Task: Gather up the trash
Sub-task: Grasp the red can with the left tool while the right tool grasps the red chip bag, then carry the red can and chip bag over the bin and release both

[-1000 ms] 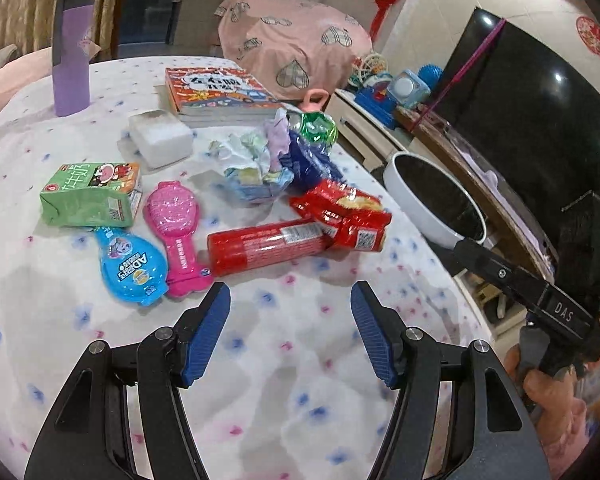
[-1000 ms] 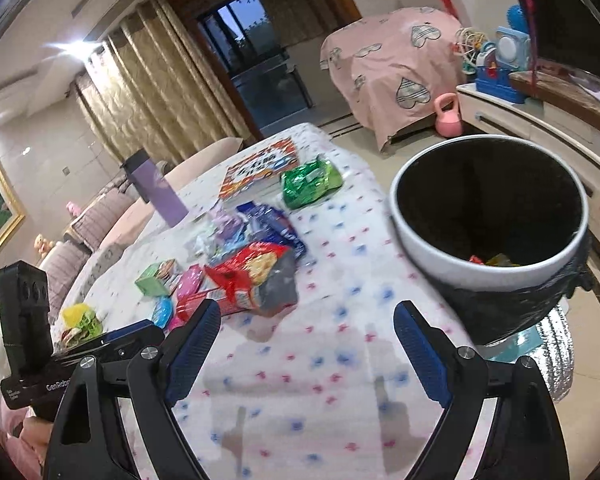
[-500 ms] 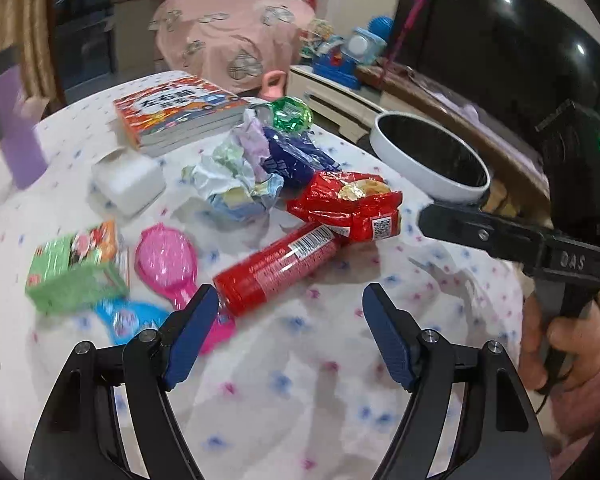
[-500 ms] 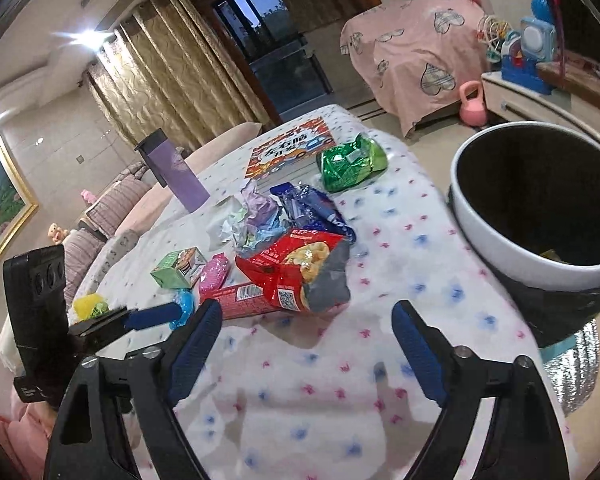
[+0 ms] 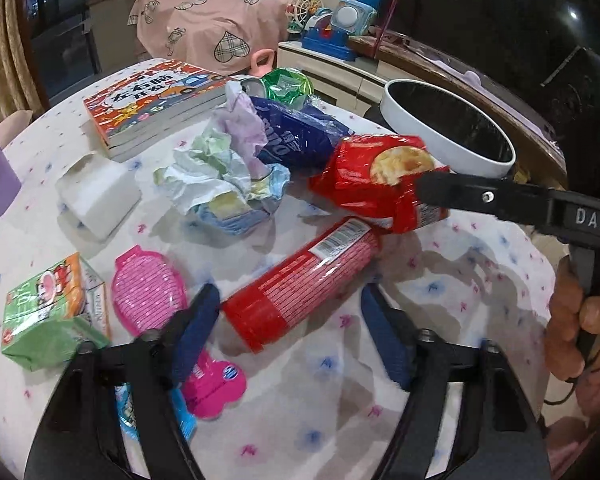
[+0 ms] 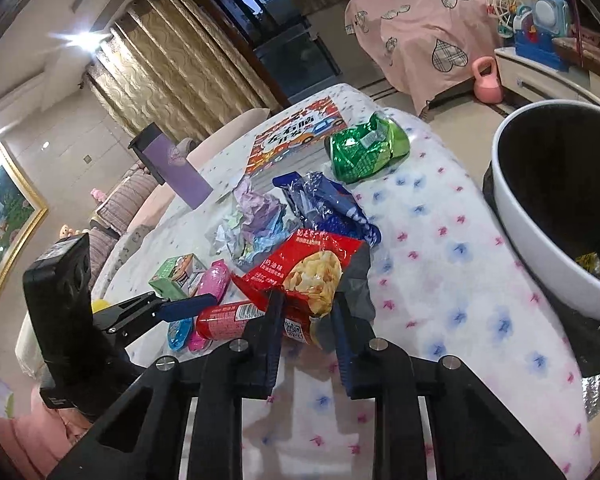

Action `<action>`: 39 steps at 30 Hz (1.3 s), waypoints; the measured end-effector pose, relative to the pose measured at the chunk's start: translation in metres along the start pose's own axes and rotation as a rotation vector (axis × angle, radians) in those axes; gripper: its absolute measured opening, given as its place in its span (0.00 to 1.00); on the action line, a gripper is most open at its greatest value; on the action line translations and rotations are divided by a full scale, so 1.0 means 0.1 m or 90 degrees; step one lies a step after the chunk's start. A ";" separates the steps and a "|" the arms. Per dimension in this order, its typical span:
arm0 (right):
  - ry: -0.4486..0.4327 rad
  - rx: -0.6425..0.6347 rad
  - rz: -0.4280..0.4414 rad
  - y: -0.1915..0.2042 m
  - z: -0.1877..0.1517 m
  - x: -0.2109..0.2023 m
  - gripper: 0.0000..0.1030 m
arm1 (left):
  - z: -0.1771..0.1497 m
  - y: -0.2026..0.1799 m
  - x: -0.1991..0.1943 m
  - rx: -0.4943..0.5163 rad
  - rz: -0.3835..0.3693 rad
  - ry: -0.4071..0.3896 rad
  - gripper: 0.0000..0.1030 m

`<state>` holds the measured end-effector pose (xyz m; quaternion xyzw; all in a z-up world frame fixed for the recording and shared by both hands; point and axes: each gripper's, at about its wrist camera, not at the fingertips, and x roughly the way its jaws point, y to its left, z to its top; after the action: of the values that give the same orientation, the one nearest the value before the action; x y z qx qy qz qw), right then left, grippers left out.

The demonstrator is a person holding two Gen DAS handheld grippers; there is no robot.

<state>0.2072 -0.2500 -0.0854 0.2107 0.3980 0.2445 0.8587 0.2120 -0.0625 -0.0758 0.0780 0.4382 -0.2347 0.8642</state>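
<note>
A red chip bag (image 6: pixel 308 270) lies on the spotted tablecloth. My right gripper (image 6: pixel 306 320) is shut on its near end; in the left wrist view the bag (image 5: pixel 374 178) is lifted slightly, with the right gripper's finger (image 5: pixel 452 192) on it. My left gripper (image 5: pixel 288 328) is open and straddles the near end of a red tube packet (image 5: pixel 300 284). Crumpled paper (image 5: pixel 224 176), a blue wrapper (image 5: pixel 296 136) and a green foil bag (image 5: pixel 288 86) lie behind. The white trash bin (image 6: pixel 560 200) stands right of the table.
A book (image 5: pixel 156 100), white box (image 5: pixel 98 196), green carton (image 5: pixel 48 312), pink brush (image 5: pixel 148 292) and purple tumbler (image 6: pixel 172 164) sit on the table. A TV cabinet with toys (image 5: pixel 336 36) stands behind the bin.
My right gripper moved in and closed on the red chip bag. My left gripper advanced toward the red tube packet, staying open.
</note>
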 end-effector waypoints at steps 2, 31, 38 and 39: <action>-0.010 0.009 -0.001 -0.06 0.00 -0.09 0.22 | 0.01 -0.02 0.02 -0.002 -0.014 0.008 0.46; -0.092 0.050 -0.046 -0.54 -0.04 -0.91 0.05 | -0.02 -0.83 0.00 0.032 -0.048 0.020 0.49; -0.110 0.057 -0.043 -0.60 -0.05 -1.06 0.05 | 0.10 -1.04 0.14 0.080 -0.039 0.026 0.34; -0.114 0.058 -0.043 -0.61 -0.05 -1.09 0.05 | 0.10 -1.06 0.15 0.082 -0.035 0.023 0.33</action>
<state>0.1575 -0.3617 -0.0587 0.2566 0.3374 0.1773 0.8882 0.1760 -0.1642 -0.0744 0.1255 0.4401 -0.2842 0.8425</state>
